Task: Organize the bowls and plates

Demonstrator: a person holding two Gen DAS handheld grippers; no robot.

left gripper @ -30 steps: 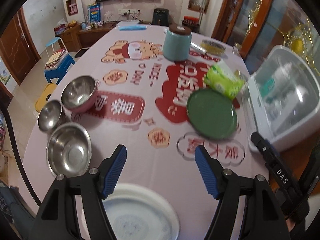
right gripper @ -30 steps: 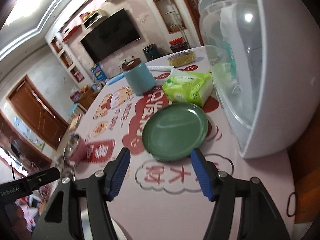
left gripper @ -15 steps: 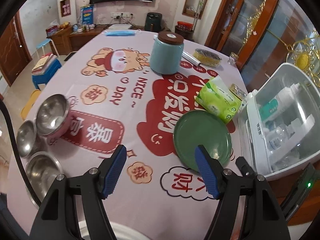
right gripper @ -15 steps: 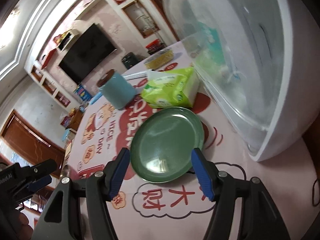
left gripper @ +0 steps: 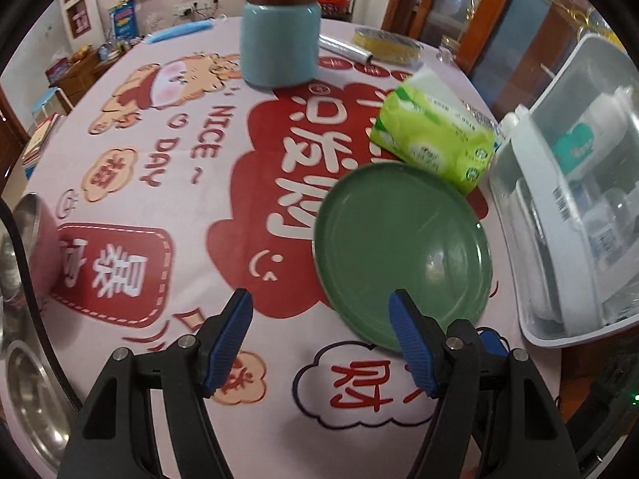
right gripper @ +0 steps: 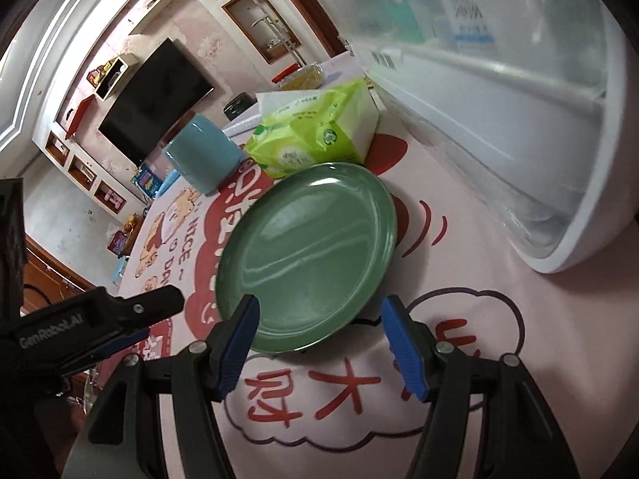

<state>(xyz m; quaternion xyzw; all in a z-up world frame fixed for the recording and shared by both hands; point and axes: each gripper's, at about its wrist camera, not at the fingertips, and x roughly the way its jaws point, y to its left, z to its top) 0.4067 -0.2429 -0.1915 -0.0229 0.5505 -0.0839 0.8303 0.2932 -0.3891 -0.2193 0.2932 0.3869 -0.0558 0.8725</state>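
A green plate (left gripper: 403, 255) lies flat on the printed tablecloth, next to a green tissue pack (left gripper: 431, 139). My left gripper (left gripper: 319, 297) hangs open over the cloth, and its right finger overlaps the plate's near left rim. In the right wrist view the same green plate (right gripper: 307, 255) fills the middle. My right gripper (right gripper: 319, 301) is open, with the plate's near rim just beyond its tips and nothing between them. Steel bowls (left gripper: 28, 391) and a pink-sided bowl (left gripper: 36, 239) sit at the far left edge, partly cut off.
A white lidded plastic box (left gripper: 567, 219) stands close to the plate's right side. A teal jar (left gripper: 279, 40) with a brown lid, a foil roll (left gripper: 347, 50) and a yellow-filled tin (left gripper: 387, 44) stand farther back. Bare cloth (left gripper: 179, 199) lies left of the plate.
Both grippers have dropped lower and closer to the green plate. The left one has swung right, away from the bowls, and the white plate under it has left the view. Openings are unchanged.
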